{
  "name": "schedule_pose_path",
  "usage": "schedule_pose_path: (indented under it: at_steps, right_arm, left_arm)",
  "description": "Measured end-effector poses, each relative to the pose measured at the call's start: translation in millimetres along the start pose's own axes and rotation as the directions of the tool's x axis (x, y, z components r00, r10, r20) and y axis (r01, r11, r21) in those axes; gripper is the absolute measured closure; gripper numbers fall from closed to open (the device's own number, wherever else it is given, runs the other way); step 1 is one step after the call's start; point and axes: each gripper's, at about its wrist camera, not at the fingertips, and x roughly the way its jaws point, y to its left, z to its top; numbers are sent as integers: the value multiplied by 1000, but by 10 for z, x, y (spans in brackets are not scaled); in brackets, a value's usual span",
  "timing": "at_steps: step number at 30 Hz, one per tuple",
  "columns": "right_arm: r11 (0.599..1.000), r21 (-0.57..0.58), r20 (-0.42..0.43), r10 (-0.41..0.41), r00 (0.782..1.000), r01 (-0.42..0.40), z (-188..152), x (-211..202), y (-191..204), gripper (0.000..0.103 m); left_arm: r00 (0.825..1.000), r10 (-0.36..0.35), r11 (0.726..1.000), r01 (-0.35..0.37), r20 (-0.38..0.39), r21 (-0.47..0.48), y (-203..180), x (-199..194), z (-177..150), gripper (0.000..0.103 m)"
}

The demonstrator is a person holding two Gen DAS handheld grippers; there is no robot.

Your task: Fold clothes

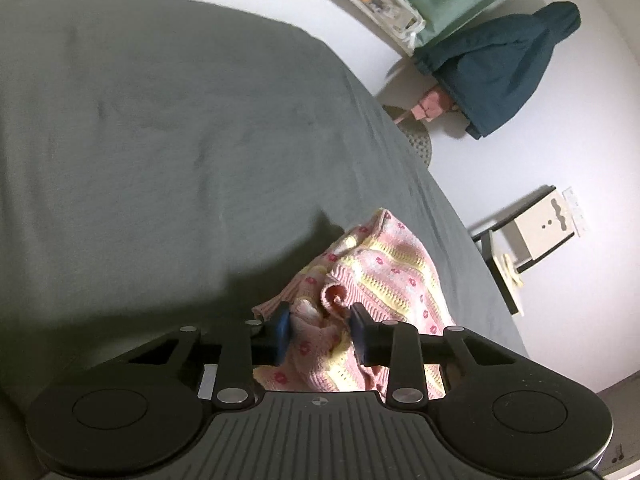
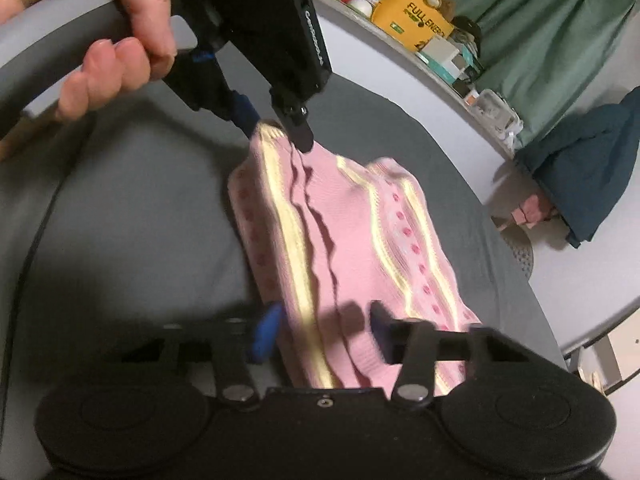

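A pink knit garment (image 2: 344,248) with yellow stripes and red dots lies on the grey sheet (image 2: 120,220). In the right wrist view my left gripper (image 2: 276,132), held by a hand, pinches the garment's far edge and lifts it. In its own view the left gripper (image 1: 320,334) has bunched pink knit (image 1: 384,272) between its blue pads (image 1: 282,330), jaws partly apart around the cloth. My right gripper (image 2: 324,332) has its jaws wide apart with the garment's near end between them; the view is blurred.
The grey sheet (image 1: 160,140) covers a bed. A dark blue jacket (image 2: 592,160) hangs at the right by green curtains (image 2: 552,40). A cluttered shelf (image 2: 420,20) runs along the back. A small stool with a box (image 1: 536,232) stands on the floor.
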Motion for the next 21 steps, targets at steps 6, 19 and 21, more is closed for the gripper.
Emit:
schedule_pose_path:
  at_steps: [6,19,21]
  right_arm:
    - [994,63,16,94,995,-95,-133,-56,-193,96]
    - [888,439,100,99,990,-133,-428,-233,-897,33]
    - [889,448,82,61,995,-91,-485,-244,-974,31]
  left_arm:
    - [1000,2,999,-1,-12,41,63,-61,-4,74]
    - [998,64,996,-64,7,-61,81,-161,26,15]
    - [998,59,994,-61,-28,-89,95,-151,-3,15]
